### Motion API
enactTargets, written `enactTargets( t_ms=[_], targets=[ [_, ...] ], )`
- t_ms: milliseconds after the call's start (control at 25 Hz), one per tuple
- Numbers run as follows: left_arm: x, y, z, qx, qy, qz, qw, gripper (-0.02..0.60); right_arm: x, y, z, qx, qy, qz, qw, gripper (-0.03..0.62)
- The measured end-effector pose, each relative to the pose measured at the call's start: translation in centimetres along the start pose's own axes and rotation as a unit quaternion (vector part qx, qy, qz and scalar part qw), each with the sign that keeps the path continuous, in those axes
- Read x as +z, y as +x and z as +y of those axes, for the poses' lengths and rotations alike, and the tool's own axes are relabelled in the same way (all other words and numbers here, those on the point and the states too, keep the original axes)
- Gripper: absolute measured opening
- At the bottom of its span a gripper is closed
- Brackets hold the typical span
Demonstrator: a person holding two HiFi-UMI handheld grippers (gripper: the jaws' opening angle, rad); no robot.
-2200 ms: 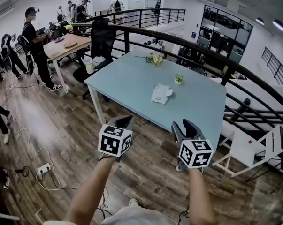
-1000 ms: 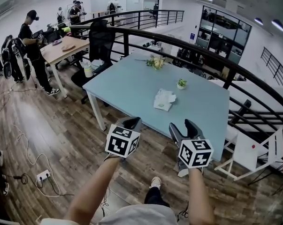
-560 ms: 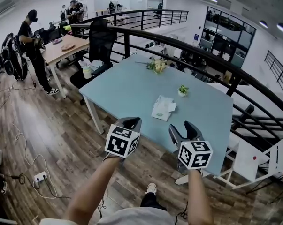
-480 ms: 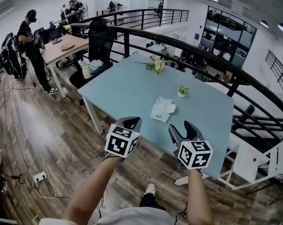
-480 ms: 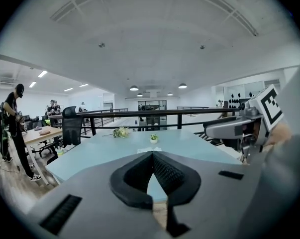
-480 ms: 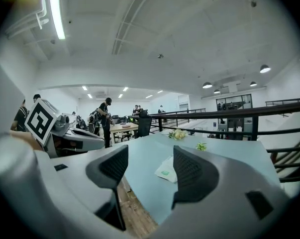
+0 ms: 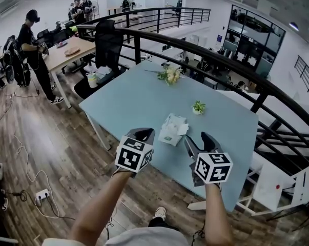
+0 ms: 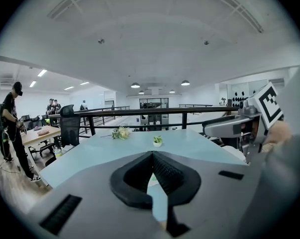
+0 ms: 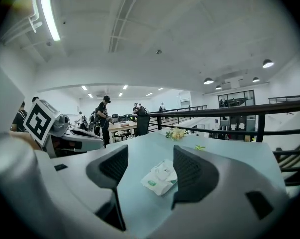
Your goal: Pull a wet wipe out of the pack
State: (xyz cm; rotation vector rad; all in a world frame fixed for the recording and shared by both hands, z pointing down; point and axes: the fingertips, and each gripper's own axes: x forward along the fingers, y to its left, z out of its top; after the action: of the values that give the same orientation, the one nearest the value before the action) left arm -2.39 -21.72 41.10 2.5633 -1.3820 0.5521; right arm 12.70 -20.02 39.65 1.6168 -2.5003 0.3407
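The white wet wipe pack (image 7: 171, 128) lies flat on the light blue table (image 7: 134, 96), near its front edge. Both grippers hover above that edge, short of the pack and not touching it. My left gripper (image 7: 142, 133) is to the pack's left, and in the left gripper view (image 8: 151, 156) its jaws meet at the tips with nothing between them. My right gripper (image 7: 201, 140) is to the pack's right. In the right gripper view (image 9: 150, 158) its jaws stand apart, and the pack (image 9: 160, 178) shows between them, farther out on the table.
A small potted plant (image 7: 198, 107) and a bunch of flowers (image 7: 169, 75) sit farther back on the table. A black railing (image 7: 231, 68) runs behind it. An office chair (image 7: 109, 40), a wooden desk (image 7: 67, 51) and standing people are at the left; a white folding chair (image 7: 292, 188) is at the right.
I have come closer to the table. Its front edge and the pack now sit just ahead of both grippers. The grippers keep the same pose.
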Motion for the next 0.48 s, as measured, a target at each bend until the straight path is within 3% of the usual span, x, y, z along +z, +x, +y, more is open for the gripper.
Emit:
enactTargets(
  t_ms=[480],
  targets=[
    [2.5, 6.8, 1.0, 0.014, -0.005, 0.011, 0.9998, -0.008, 1.7, 4.9, -5.5, 0.014, -0.010, 0.009, 1.000, 0.265]
  ],
)
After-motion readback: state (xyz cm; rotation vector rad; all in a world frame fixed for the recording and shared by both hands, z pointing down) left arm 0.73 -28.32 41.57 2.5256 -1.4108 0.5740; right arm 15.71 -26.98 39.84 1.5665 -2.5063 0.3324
